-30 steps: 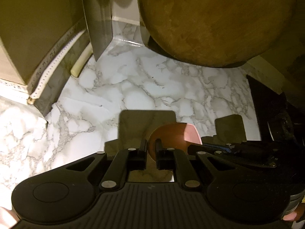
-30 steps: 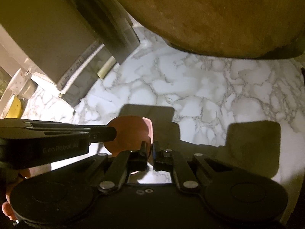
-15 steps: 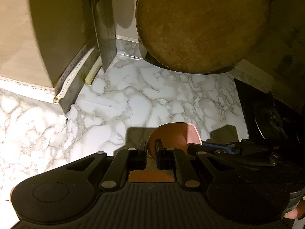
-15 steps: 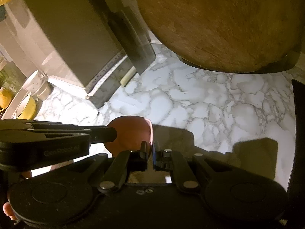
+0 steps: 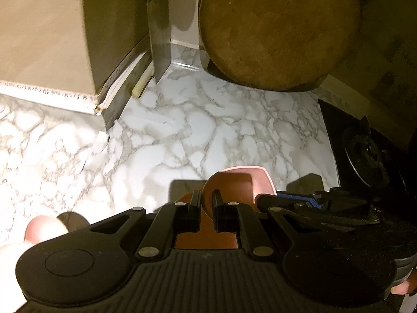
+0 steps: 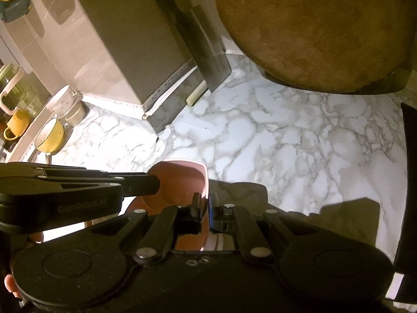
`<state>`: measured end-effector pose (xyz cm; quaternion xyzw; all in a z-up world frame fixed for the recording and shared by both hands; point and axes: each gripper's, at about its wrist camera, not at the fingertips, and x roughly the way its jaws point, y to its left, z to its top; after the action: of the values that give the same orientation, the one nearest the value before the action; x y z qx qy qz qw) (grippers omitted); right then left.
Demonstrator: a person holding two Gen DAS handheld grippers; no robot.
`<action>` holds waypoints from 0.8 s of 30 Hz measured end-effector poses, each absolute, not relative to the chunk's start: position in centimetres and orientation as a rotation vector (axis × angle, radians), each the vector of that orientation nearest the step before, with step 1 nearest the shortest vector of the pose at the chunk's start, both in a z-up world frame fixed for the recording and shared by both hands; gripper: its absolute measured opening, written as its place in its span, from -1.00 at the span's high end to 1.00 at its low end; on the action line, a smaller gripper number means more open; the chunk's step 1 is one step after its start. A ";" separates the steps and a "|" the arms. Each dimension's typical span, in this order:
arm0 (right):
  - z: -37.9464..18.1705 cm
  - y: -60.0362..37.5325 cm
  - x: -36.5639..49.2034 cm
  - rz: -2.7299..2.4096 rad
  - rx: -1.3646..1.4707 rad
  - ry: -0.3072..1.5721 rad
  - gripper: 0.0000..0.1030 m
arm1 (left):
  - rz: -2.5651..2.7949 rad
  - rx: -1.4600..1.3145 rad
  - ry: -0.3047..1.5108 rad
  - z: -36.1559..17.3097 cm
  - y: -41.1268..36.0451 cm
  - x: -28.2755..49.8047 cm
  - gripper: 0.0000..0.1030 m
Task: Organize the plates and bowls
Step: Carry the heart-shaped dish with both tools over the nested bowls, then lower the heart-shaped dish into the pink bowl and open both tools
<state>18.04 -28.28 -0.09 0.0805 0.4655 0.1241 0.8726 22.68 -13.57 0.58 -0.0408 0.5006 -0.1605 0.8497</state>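
Marble counter (image 5: 182, 130), corner w/ round board (image 5: 278, 28): pink bowl (image 5: 239, 182) carried by both grippers.

You have the left gripper (image 5: 207, 203) and right gripper (image 6: 206, 206) each clamped narrow on opposite rims of the bowl, which hangs above the counter, not touching it. Vs. a second ago the view has pulled back and up: more counter shows, the board looks smaller, mugs (image 6: 49, 135) and the hob (image 5: 365, 151) have come into sight. Reading: bowl lifted and in transit; drop-off spot not yet visible, so keep both grips level.
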 end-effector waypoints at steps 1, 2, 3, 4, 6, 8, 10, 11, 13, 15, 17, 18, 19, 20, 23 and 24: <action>-0.2 -28.1 17.9 0.262 0.168 0.977 0.91 | -0.337 -0.087 1.058 0.4 -13.4 22.5 0.85; -0.3 -27.9 17.7 0.264 0.165 0.979 0.91 | -0.335 -0.088 1.062 0.3 -13.2 22.3 0.85; -0.4 -27.7 17.5 0.265 0.161 0.982 0.91 | -0.333 -0.089 1.067 0.1 -13.1 22.1 0.85; -0.6 -27.5 17.4 0.268 0.158 0.988 0.91 | -0.331 -0.092 1.072 -0.1 -13.0 22.0 0.85; -0.9 -27.2 17.2 0.271 0.154 0.998 0.91 | -0.325 -0.098 1.079 -0.4 -12.7 21.6 0.85; -1.2 -26.9 16.9 0.275 0.145 1.007 0.91 | -0.321 -0.101 1.087 -0.8 -12.6 21.4 0.85; -1.4 -26.6 16.8 0.277 0.137 1.017 0.91 | -0.317 -0.105 1.095 -1.2 -12.4 21.2 0.85; -1.6 -26.5 16.7 0.278 0.133 1.021 0.91 | -0.315 -0.106 1.100 -1.4 -12.4 21.1 0.85; -1.8 -26.3 16.6 0.281 0.125 1.030 0.91 | -0.312 -0.108 1.107 -1.7 -12.3 21.0 0.85; -2.1 -26.1 16.5 0.284 0.119 1.039 0.91 | -0.312 -0.105 1.112 -2.0 -12.2 20.9 0.85; -2.3 -25.9 16.5 0.285 0.109 1.046 0.91 | -0.311 -0.100 1.115 -2.2 -12.2 20.9 0.85; -2.4 -25.8 16.5 0.286 0.106 1.048 0.91 | -0.311 -0.096 1.116 -2.3 -12.2 20.9 0.85; -2.5 -25.8 16.5 0.287 0.104 1.050 0.91 | -0.311 -0.092 1.117 -2.4 -12.2 20.9 0.85; -2.5 -25.8 16.5 0.287 0.102 1.052 0.91 | -0.311 -0.089 1.119 -2.5 -12.2 21.0 0.85; -2.7 -25.7 16.7 0.288 0.099 1.058 0.91 | -0.310 -0.082 1.127 -2.8 -12.3 21.2 0.85; -2.8 -25.7 16.8 0.288 0.097 1.060 0.91 | -0.309 -0.081 1.129 -2.9 -12.3 21.2 0.85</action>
<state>16.77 -25.67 -2.79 0.0459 0.5038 0.1370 0.8517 21.21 -12.25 -2.90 -0.0382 0.5328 -0.1460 0.8327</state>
